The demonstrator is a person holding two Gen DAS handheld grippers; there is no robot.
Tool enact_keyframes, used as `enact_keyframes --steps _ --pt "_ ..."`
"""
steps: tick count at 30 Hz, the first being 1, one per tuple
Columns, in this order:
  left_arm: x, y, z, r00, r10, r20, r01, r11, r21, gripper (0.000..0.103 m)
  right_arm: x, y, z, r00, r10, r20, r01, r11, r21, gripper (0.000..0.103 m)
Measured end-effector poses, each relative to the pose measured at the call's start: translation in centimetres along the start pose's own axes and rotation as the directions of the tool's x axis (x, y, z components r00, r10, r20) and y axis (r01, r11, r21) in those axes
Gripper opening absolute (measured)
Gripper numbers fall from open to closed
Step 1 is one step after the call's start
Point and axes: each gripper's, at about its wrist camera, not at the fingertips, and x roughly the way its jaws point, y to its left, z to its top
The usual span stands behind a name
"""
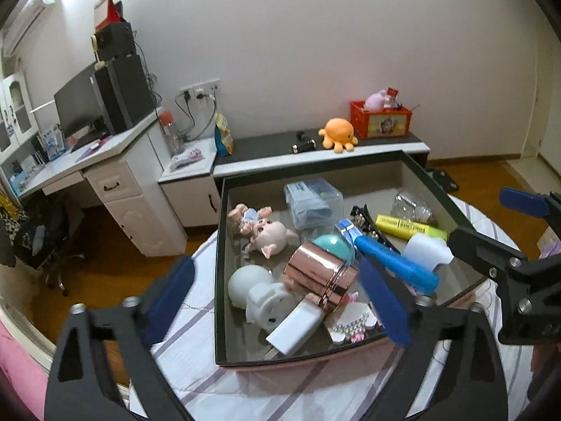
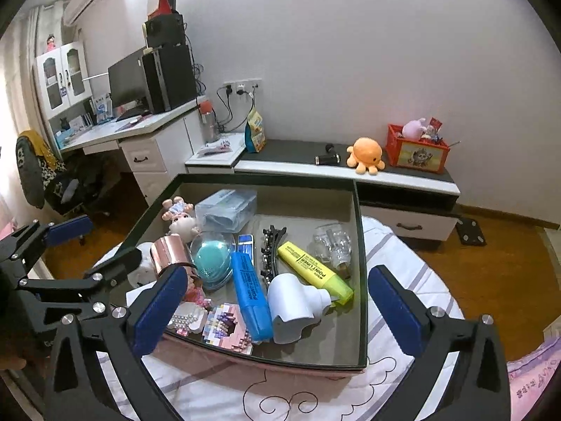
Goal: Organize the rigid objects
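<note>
A dark-rimmed box (image 1: 219, 245) (image 2: 361, 245) on a round table holds many small items: a rose-gold cup (image 1: 320, 277) (image 2: 168, 251), blue highlighter (image 1: 392, 261) (image 2: 250, 294), yellow highlighter (image 1: 410, 226) (image 2: 313, 272), white plastic piece (image 2: 298, 301), pig figurine (image 1: 268, 236), teal ball in a clear dome (image 2: 212, 258), clear box (image 1: 312, 201) (image 2: 226, 208) and black hair clip (image 2: 270, 245). My left gripper (image 1: 277, 301) is open above the box's near left part. My right gripper (image 2: 280, 312) is open above the box's near edge. Both are empty.
The table has a striped white cloth (image 1: 196, 372) (image 2: 315, 396). Behind it runs a low cabinet (image 2: 350, 166) with an orange plush octopus (image 1: 338, 135) (image 2: 364, 156) and a red crate (image 1: 380, 119) (image 2: 417, 149). A white desk (image 1: 105, 161) with a monitor stands at left.
</note>
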Motion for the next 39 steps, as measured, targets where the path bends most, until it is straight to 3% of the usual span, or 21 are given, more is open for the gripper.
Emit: enact_keyframes --steps 8,19,29,35,39 --pt "0.1 -0.2 0.3 1.000 -0.030 0.003 0.030 0.996 -0.082 0.103 -0.8 -0.3 -0.1 1.000 -0.026 0.014 0.026 1.000 0.004 0.103" --pt "-2.9 -1.2 0.4 0.998 -0.040 0.052 0.044 0.996 -0.081 0.103 -3.7 -0.5 -0.3 0.999 -0.023 0.048 0.023 1.000 0.013 0.103" --pt "-9.7 -1.7 -0.1 0.985 -0.018 0.172 0.031 0.997 -0.075 0.103 -9.5 0.5 -0.8 0.991 -0.019 0.135 0.019 1.000 -0.003 0.103" --pt "-15.1 -1.9 -1.1 0.968 0.004 0.252 0.014 0.997 -0.071 0.103 -14.2 1.7 -1.7 0.976 -0.023 0.218 0.027 0.999 -0.019 0.103" --pt "-19.3 -1.9 -2.2 0.945 0.024 0.325 0.000 0.997 -0.074 0.103 -17.7 2.8 -2.6 0.959 -0.018 0.282 0.025 0.999 -0.023 0.103"
